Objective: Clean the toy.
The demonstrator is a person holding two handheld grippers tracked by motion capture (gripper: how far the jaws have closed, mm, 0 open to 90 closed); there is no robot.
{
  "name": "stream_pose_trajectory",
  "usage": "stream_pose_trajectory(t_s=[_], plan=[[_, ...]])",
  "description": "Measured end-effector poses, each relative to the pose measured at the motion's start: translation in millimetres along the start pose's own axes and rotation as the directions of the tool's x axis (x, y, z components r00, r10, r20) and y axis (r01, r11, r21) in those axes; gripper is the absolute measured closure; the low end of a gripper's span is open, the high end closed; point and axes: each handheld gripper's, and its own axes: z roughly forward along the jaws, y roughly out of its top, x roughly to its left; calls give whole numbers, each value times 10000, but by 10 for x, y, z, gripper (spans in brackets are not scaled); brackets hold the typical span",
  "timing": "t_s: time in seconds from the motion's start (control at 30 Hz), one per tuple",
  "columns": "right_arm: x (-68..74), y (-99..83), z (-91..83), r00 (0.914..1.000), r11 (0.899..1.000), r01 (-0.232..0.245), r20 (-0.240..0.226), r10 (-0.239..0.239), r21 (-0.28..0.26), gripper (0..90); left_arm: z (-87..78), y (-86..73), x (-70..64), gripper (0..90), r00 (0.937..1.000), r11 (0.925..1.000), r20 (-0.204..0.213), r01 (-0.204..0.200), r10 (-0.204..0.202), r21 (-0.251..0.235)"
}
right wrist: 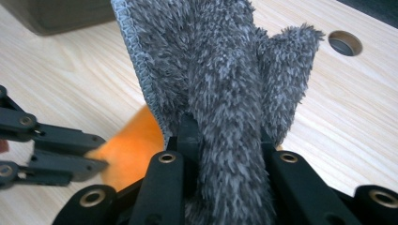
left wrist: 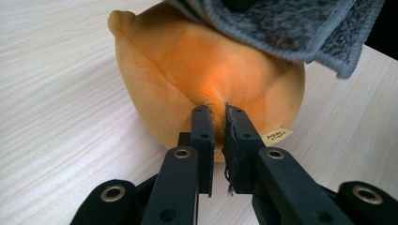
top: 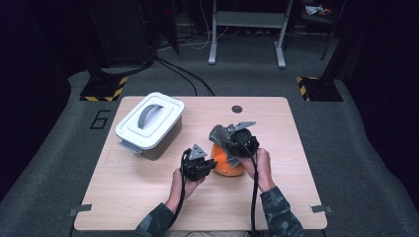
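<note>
An orange plush toy (top: pixel 228 165) rests near the middle of the wooden table (top: pixel 148 197). My left gripper (left wrist: pixel 217 110) is shut on a pinch of the plush's (left wrist: pixel 197 61) side. My right gripper (top: pixel 232 143) hovers over the toy, shut on a grey fluffy cloth (right wrist: pixel 220 79) that bunches up between its jaws. The cloth (left wrist: pixel 291 26) hangs over the top of the plush. In the right gripper view the plush (right wrist: pixel 129 145) peeks out beneath the cloth, with the left gripper's jaws reaching in from the left.
A grey bin with a white handled lid (top: pixel 149 121) stands at the table's back left. A round cable hole (top: pixel 237 109) sits near the back edge. Tape tabs mark the front corners.
</note>
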Motion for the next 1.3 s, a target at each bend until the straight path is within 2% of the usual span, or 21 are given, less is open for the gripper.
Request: stream_pose_trajectory(t_s=[0.2,0.3,0.37,0.43,0.57,0.87,1.13,1.23,1.3], plan=[[-110,-118,-64,9993,9994,-340,118,341,-76,740,2,6,6,828,9999,9999,-29,-135,135,19],[-189,-180,-92,9984,9987,-508,234,510,-76,739,4,2,5,828,10000,10000,-44,-77,77,10],[-247,-233,-108,9973,9978,-667,311,668,-43,739,2,-4,17,828,9999,9999,-79,-103,103,67],[-295,-299,-116,9945,9961,-875,575,871,51,739,2,-12,34,828,10000,10000,-73,-7,7,40],[-421,-459,-114,9904,9920,-1257,589,1247,135,739,3,-10,24,828,10000,10000,-16,15,-15,15],[-576,-774,1,9786,9791,-1991,607,1965,408,739,7,-12,23,828,10000,10000,-60,-13,13,-8],[-613,-1011,237,9667,9616,-2552,457,2517,1013,738,6,-14,35,828,10000,10000,-89,-20,20,17],[-620,-1053,280,9670,9607,-2547,336,2525,1100,739,7,-15,36,827,9999,10000,-104,68,-68,-24],[-626,-1034,233,9661,9612,-2569,525,2527,1009,740,5,-13,44,827,9999,10000,-137,-9,9,-9]])
